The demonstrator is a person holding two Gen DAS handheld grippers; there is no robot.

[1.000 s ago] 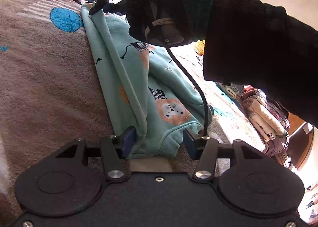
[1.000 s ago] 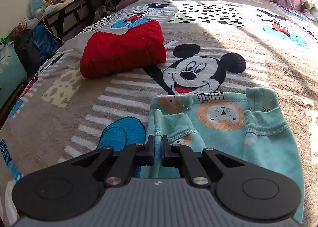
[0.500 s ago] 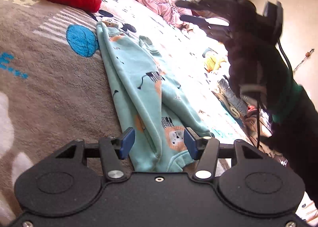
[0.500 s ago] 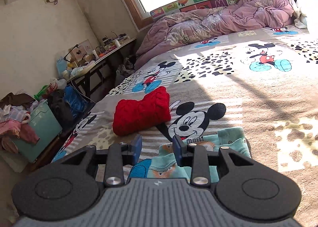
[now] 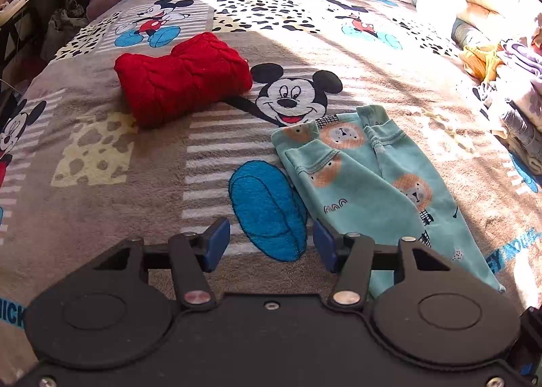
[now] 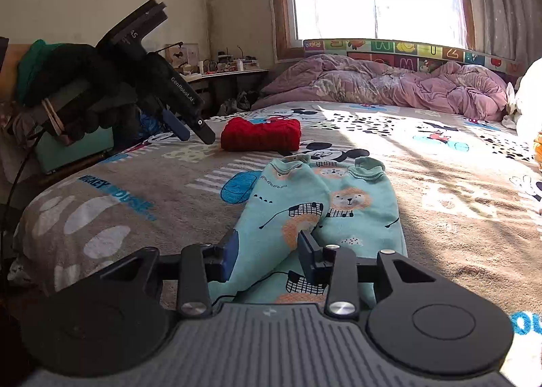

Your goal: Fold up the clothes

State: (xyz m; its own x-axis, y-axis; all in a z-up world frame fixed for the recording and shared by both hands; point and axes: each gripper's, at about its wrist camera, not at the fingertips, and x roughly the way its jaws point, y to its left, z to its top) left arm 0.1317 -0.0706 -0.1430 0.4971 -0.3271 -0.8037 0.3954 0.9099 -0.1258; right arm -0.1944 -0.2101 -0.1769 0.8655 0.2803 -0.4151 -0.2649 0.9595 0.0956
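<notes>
Teal lion-print trousers [image 5: 366, 190] lie folded lengthwise on the Mickey Mouse blanket [image 5: 135, 183], cuffs pointing toward the far side. My left gripper [image 5: 267, 246] is open above the blanket, just left of the trousers, with nothing between its fingers. In the right wrist view the trousers [image 6: 338, 207] stretch away from my right gripper [image 6: 267, 258], which is open low over their near end, the cloth lying between and under its fingers. The left gripper [image 6: 194, 131] hangs in a gloved hand [image 6: 78, 95] above the bed's left edge. A folded red knit sweater [image 5: 183, 82] sits farther back.
A heap of unfolded clothes [image 5: 508, 75] lies at the bed's right edge. A crumpled pink quilt [image 6: 389, 82] fills the far end under the window. A cluttered desk [image 6: 230, 73] and a teal bin [image 6: 74, 148] stand left of the bed.
The right gripper opened off the cuff and pulled back to the trousers' near end. The left gripper lifted off that near end and swung to the left side of the bed.
</notes>
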